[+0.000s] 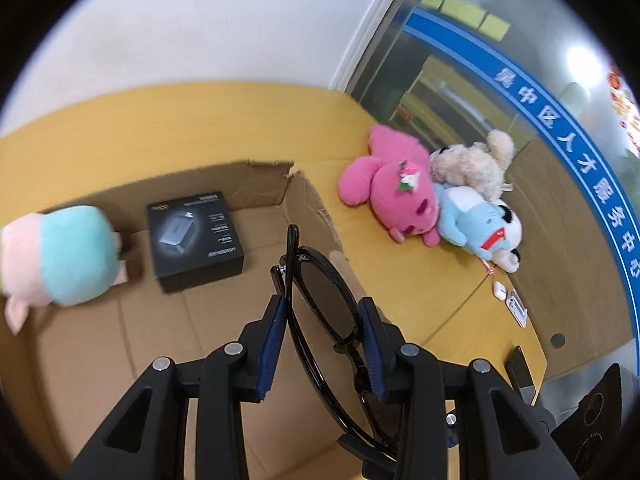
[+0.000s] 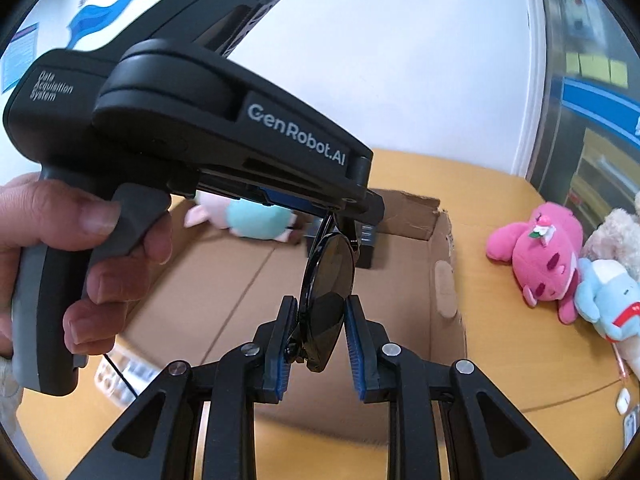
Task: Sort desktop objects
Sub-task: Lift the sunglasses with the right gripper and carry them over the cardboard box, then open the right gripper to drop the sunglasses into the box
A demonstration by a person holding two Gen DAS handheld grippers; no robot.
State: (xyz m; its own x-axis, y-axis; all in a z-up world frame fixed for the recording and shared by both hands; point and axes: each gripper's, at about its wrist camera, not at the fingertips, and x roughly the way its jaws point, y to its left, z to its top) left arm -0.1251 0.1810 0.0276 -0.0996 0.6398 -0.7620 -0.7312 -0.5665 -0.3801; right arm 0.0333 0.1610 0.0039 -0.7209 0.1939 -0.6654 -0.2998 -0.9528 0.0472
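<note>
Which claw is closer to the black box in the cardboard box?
Left, probably. The left claw holds the sunglasses just beside the black box; the right claw grips their other end, farther back.

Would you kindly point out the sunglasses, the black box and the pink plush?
sunglasses (image 1: 324, 300), left wrist view, dark lens.
black box (image 1: 194, 238), left wrist view, printed top.
pink plush (image 1: 400, 192), left wrist view, body.

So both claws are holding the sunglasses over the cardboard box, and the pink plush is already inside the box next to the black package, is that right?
Not quite. The pink plush lies on the desk outside the cardboard box, as the left wrist view shows. Inside, beside the black package, is the teal and pink plush. Both claws, left and right, do hold the sunglasses over it.
</note>
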